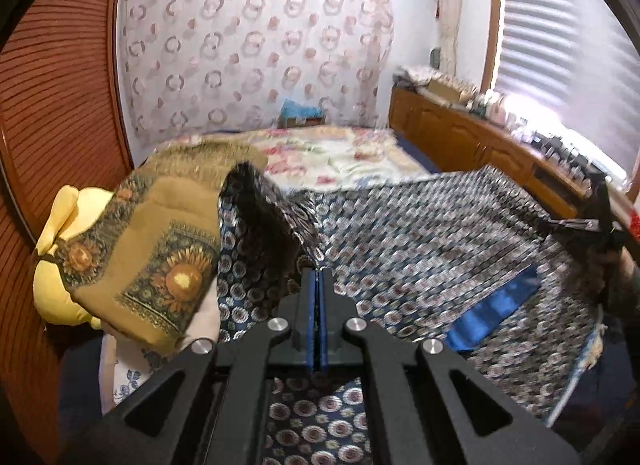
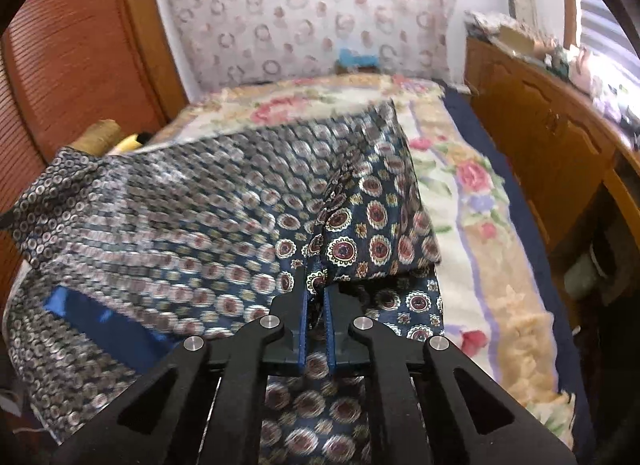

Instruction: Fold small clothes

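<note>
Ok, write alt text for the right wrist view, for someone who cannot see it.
The right gripper pinches a fold of a navy medallion-print cloth, which spreads, partly lifted and blurred, over a floral bedspread. A wooden cabinet stands to the right and a patterned curtain hangs behind the bed.

A: Left wrist view looks forward along its jaws, low over the patterned cloth [image 1: 420, 225]; faces the curtained wall [image 1: 256, 45]; wardrobe door [image 1: 60, 85] at left.

B: Right wrist view likewise, closer to the cloth [image 2: 180, 205]; both share the bed [image 2: 480, 193], curtain, wooden cabinet [image 2: 540, 125].
</note>
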Demonstrator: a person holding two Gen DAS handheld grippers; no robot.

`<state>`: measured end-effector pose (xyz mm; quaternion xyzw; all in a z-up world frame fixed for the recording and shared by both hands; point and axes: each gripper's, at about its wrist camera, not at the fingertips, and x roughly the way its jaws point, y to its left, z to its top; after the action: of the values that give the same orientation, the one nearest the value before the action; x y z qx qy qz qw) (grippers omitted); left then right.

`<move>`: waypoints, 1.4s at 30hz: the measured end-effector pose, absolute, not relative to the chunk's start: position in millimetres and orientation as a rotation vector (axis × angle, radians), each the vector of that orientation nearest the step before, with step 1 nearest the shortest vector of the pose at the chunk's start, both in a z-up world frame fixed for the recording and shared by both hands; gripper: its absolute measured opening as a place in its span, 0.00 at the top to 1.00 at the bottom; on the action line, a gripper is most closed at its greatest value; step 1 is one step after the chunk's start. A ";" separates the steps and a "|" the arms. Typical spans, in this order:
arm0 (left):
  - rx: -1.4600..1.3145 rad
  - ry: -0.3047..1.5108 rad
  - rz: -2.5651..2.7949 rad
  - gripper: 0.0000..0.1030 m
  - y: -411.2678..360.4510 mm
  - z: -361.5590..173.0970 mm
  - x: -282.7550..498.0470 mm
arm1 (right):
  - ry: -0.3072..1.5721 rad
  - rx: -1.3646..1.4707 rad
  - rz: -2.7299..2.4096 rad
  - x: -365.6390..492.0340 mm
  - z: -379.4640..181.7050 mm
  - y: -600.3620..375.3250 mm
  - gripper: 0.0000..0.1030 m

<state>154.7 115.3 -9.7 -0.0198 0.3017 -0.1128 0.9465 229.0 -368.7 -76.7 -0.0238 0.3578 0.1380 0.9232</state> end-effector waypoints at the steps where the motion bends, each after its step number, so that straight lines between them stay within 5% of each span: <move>1: -0.046 0.604 -0.236 1.00 115.6 -5.1 151.7 | 0.718 -0.056 0.291 221.8 -70.7 -367.7 0.97; 15: -0.151 0.566 -0.242 1.00 145.5 11.1 85.6 | 0.626 -0.091 0.323 147.5 -6.3 -389.5 0.97; 28: -0.239 0.779 -0.136 1.00 177.7 -91.9 63.4 | 0.801 -0.086 0.279 127.8 -78.0 -409.0 0.97; 42: -0.235 0.802 -0.122 1.00 173.6 -97.1 54.3 | 0.841 -0.102 0.282 112.1 -94.9 -408.4 0.96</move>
<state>54.3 173.6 -97.1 -0.1138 0.3892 -0.0594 0.9122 112.1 -408.4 -94.9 -0.0494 0.4068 0.1364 0.9019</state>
